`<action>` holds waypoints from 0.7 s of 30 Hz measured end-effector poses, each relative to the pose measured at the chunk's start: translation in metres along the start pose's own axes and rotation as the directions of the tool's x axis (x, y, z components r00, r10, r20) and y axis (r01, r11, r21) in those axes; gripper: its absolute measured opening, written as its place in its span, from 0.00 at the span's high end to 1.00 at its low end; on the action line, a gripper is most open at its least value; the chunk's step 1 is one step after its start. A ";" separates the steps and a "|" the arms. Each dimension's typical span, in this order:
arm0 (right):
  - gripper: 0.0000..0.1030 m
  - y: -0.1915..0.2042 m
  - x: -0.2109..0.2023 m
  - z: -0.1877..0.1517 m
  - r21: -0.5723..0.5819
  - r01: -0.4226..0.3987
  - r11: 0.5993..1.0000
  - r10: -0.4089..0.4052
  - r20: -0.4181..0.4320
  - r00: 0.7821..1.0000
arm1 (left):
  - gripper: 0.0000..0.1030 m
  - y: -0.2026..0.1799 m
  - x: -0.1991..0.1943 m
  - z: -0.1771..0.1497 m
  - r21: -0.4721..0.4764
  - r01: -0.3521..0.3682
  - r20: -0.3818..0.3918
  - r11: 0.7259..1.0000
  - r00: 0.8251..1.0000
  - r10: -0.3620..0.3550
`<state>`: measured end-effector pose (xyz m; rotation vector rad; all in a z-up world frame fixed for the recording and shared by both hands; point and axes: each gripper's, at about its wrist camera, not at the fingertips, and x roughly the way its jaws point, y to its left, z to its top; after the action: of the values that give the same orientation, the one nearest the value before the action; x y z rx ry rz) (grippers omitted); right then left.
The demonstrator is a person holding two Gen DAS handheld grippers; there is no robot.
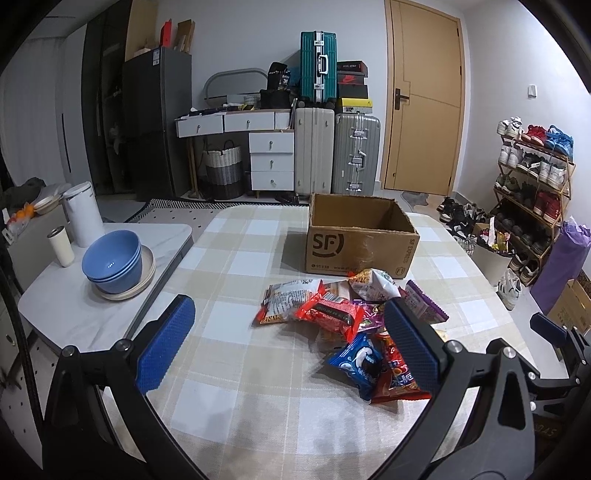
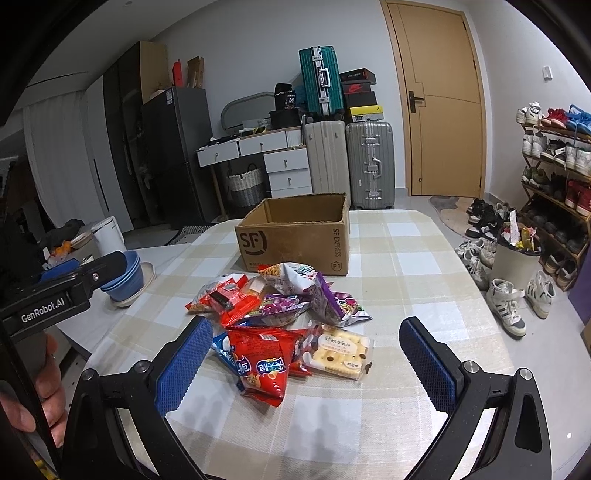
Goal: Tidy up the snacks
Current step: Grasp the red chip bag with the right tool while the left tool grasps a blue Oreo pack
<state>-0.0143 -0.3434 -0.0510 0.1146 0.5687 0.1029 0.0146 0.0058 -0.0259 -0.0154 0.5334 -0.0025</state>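
Showing only in right view, cream biscuit pack (image 2: 340, 350) nearer than SF carton (image 2: 295, 236), both grippers (image 1: 291, 339) (image 2: 306, 358) agape, empty, checked tablecloth (image 2: 406, 266), door (image 2: 439, 99) behind carton.

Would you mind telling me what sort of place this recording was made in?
Most likely a lived-in home, near the entrance: a loaded shoe rack stands by the door, suitcases are stacked against the wall, and a checked-cloth table holds snacks.

White walls (image 1: 240, 33) and a pale grey floor (image 2: 436, 192); a wooden door (image 1: 424, 96) stands shut at the back; left of it, suitcases (image 1: 332, 147) are stacked beside a white drawer desk (image 1: 271, 155), with a woven basket (image 1: 223, 170) under it; a dark fridge (image 1: 159, 122) stands further left; a shoe rack (image 1: 532, 177) fills the right wall; light is dim and even.
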 end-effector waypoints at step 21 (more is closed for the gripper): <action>0.00 0.026 0.069 -0.014 -0.083 -0.179 0.980 0.159 -0.201 0.966 | 0.01 0.033 0.043 -0.017 -0.064 -0.027 -0.070 0.998 0.997 0.023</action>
<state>0.0341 -0.3080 -0.0962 0.0546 0.7469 0.3118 0.0429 0.0379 -0.0631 -0.0724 0.6031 0.0389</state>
